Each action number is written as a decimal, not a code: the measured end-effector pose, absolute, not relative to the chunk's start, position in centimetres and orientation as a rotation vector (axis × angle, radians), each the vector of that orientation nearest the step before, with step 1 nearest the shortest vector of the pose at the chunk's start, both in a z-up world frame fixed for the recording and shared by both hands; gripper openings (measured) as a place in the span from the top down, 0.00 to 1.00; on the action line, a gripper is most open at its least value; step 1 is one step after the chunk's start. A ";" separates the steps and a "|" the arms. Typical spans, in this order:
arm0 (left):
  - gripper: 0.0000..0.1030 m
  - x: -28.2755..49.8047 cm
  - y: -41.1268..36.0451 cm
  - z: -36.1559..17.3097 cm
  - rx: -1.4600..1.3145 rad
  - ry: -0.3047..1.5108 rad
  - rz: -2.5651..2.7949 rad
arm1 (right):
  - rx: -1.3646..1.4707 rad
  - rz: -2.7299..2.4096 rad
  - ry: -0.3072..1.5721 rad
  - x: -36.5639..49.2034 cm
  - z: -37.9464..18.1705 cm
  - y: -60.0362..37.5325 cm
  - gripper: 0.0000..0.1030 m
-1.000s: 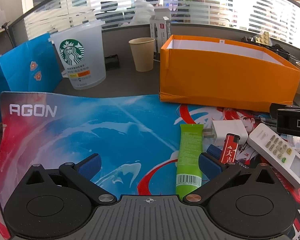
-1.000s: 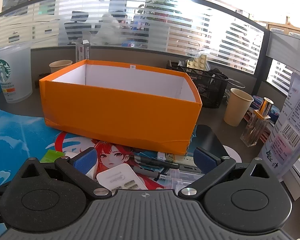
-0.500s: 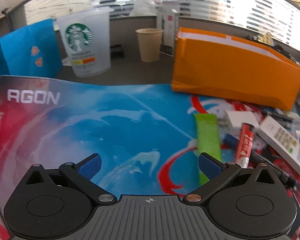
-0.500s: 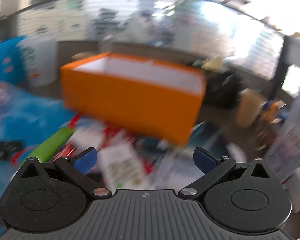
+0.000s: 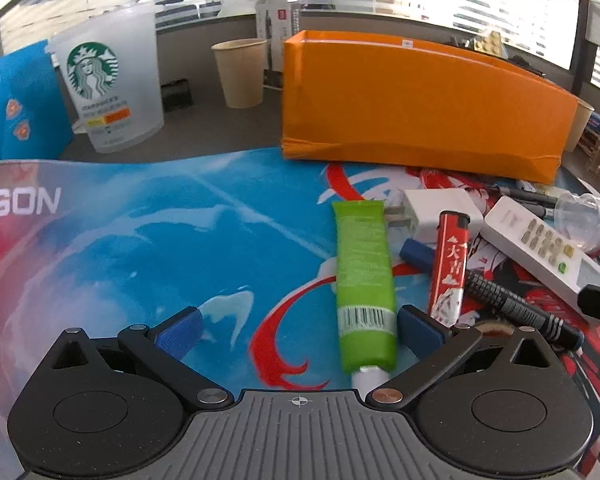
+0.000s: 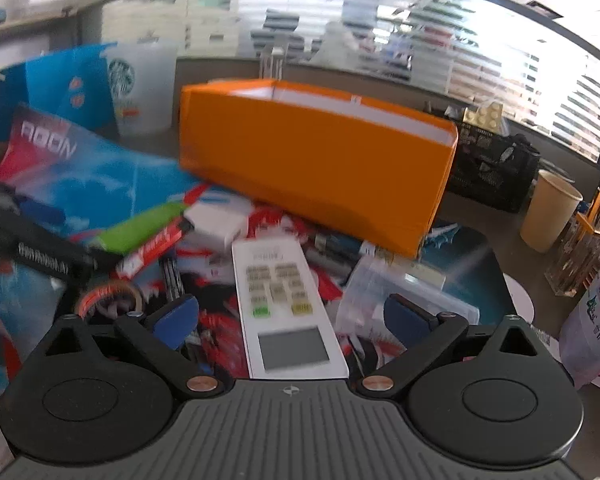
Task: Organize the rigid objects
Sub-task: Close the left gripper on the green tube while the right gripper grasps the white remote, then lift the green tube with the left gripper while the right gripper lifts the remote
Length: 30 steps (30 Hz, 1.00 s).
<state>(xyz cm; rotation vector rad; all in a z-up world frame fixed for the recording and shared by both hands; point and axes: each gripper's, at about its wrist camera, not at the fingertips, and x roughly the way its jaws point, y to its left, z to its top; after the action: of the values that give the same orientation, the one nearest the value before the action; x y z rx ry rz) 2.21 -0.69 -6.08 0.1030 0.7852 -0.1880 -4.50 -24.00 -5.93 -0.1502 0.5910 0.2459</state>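
An open orange box (image 5: 416, 108) stands at the back of the printed desk mat (image 5: 140, 240); it also shows in the right wrist view (image 6: 312, 160). A green tube (image 5: 364, 280) lies on the mat, its cap end between my left gripper's (image 5: 300, 330) open fingers, close to the right finger. A red lighter (image 5: 450, 264), white charger (image 5: 440, 212), black pen (image 5: 512, 304) and white remote (image 5: 544, 248) lie to the right. My right gripper (image 6: 292, 318) is open, with the remote (image 6: 284, 300) lying between its fingers.
A Starbucks cup (image 5: 112, 84), a paper cup (image 5: 240, 72) and a blue bag (image 5: 16, 104) stand behind the mat. In the right wrist view a tape roll (image 6: 108, 296), clear plastic case (image 6: 400, 296), black mesh basket (image 6: 492, 168), paper cup (image 6: 548, 212) and glass bottle (image 6: 580, 256) crowd around.
My right gripper has swung left and now straddles the remote. My left gripper has shifted so the green tube lies between its fingers.
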 end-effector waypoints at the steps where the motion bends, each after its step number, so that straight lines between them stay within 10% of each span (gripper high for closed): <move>1: 0.00 1.9 -0.5 -6.1 0.113 0.781 -0.189 | -0.149 0.260 0.595 -4.8 -5.9 -24.1 0.09; 21: 0.01 3.8 -2.2 -6.9 0.125 0.705 -0.306 | -0.115 0.356 0.696 0.5 -8.1 -24.9 0.26; 23: 0.13 3.3 -2.2 -6.7 0.131 0.685 -0.334 | -0.102 0.353 0.688 0.2 -7.8 -24.9 0.49; 25: 0.68 2.6 -2.5 -6.3 0.141 0.658 -0.360 | -0.118 0.320 0.691 0.0 -7.8 -24.5 0.51; 30: 0.71 2.6 -2.5 -6.0 0.129 0.671 -0.354 | -0.097 0.302 0.689 -0.7 -7.9 -24.4 0.51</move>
<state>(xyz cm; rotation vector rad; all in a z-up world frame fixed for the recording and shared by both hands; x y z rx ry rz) 2.64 -2.52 -6.00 0.1287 0.6710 -0.3543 -0.68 -24.42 -7.85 -0.0974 0.6887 0.3017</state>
